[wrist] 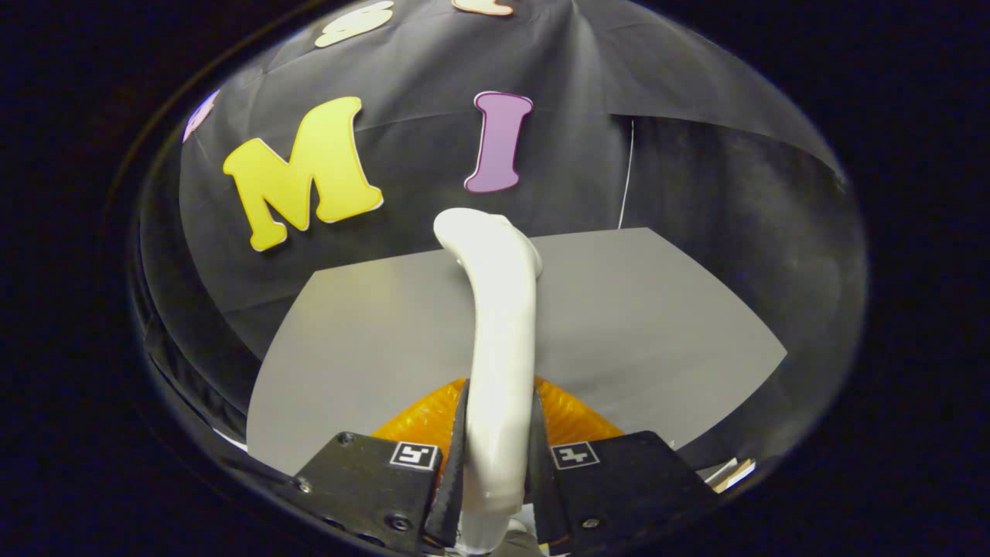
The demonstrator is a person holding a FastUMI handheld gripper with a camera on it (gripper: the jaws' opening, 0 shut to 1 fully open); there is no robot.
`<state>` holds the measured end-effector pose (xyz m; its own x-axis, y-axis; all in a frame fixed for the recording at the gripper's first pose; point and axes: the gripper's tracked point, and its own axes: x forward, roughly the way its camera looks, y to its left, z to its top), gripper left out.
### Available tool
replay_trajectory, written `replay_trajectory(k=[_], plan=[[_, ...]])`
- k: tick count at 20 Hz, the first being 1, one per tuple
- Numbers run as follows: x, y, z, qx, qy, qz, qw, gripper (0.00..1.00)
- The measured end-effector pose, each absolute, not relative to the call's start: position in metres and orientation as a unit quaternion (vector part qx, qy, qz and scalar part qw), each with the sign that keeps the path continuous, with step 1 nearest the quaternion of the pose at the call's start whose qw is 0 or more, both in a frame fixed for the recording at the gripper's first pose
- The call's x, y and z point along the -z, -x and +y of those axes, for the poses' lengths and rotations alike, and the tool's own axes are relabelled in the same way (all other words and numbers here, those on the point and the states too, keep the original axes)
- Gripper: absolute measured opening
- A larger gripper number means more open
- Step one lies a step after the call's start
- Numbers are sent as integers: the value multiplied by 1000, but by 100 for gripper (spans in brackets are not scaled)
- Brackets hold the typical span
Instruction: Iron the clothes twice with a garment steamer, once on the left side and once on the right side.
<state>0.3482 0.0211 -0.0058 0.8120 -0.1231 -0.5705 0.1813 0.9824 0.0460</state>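
Observation:
A white garment steamer (499,309) stands up between my fingers, its long handle rising ahead of me and its rounded head at the top. My gripper (497,456) is shut on the steamer's handle, with both fingers (458,456) pressed against its sides. Just behind the handle, low down, lies an orange textured cloth (568,418), mostly hidden by the fingers and the steamer. It rests on a grey tabletop (371,348).
The grey tabletop spreads out beyond the fingers to the booth's black cloth wall (696,178). A thin white cord (626,174) hangs down the wall beyond the table's far right corner. Some pale flat edges (731,472) show beside the table's right near corner.

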Motion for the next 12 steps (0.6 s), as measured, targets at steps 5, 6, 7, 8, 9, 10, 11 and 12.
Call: replay_trajectory(k=[5,6,7,8,9,10,11,12], plan=[[-6,-352,21,87,-89,242,962,32],[-9,-347,22,82,-92,231,965,32],[-15,-342,25,74,-97,221,968,31],[-21,-336,33,63,-98,215,970,31],[-27,-325,39,55,-102,206,972,31],[-31,-316,45,48,-101,197,974,31],[-35,-306,53,42,-101,190,976,31],[-39,-297,62,35,-101,185,977,31]])
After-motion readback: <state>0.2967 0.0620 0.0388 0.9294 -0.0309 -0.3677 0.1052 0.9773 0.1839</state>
